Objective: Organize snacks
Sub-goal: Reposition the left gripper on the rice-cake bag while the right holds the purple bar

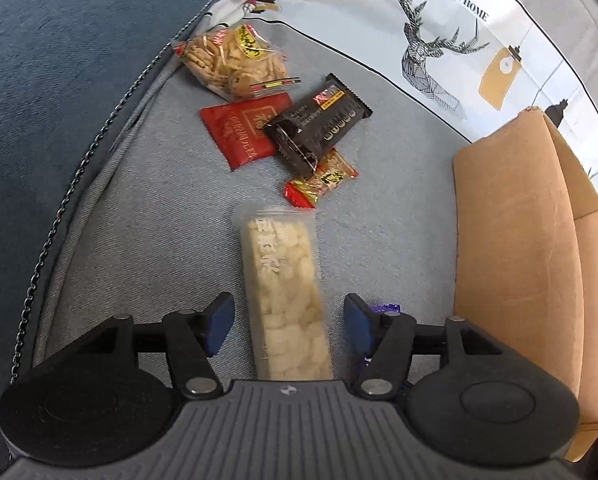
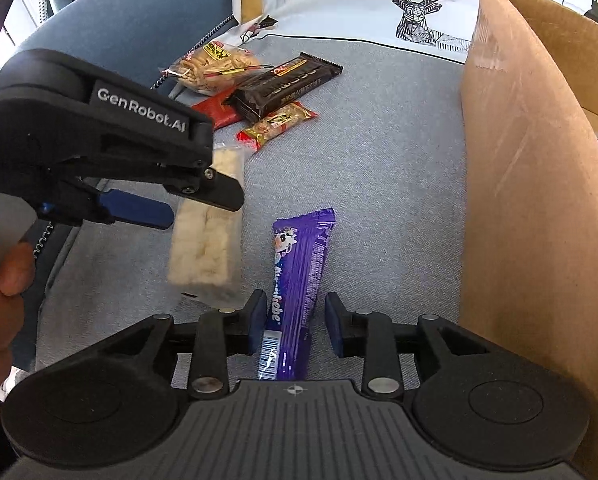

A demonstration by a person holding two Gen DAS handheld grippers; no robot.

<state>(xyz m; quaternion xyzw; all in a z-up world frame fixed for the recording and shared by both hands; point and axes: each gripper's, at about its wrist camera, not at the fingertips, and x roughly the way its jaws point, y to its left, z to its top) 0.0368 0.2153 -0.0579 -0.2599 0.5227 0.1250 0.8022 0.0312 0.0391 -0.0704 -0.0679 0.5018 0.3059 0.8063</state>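
Note:
My left gripper (image 1: 289, 326) is open, its blue pads either side of a clear-wrapped rice cracker bar (image 1: 285, 292) lying on the grey sofa seat (image 1: 171, 216); neither pad touches it. The bar also shows in the right wrist view (image 2: 207, 248), blurred under the left gripper (image 2: 171, 200). My right gripper (image 2: 297, 322) is open around a purple chocolate bar (image 2: 299, 280) on the seat. Further back lie a cookie bag (image 1: 235, 58), a red packet (image 1: 241, 132), a black bar (image 1: 319, 120) and a small red-gold snack (image 1: 323, 182).
An open cardboard box (image 1: 519, 264) stands at the right, its tall wall (image 2: 531, 208) right next to my right gripper. A deer-print cushion (image 1: 439, 40) lies at the back. The blue sofa arm (image 1: 59, 60) rises on the left.

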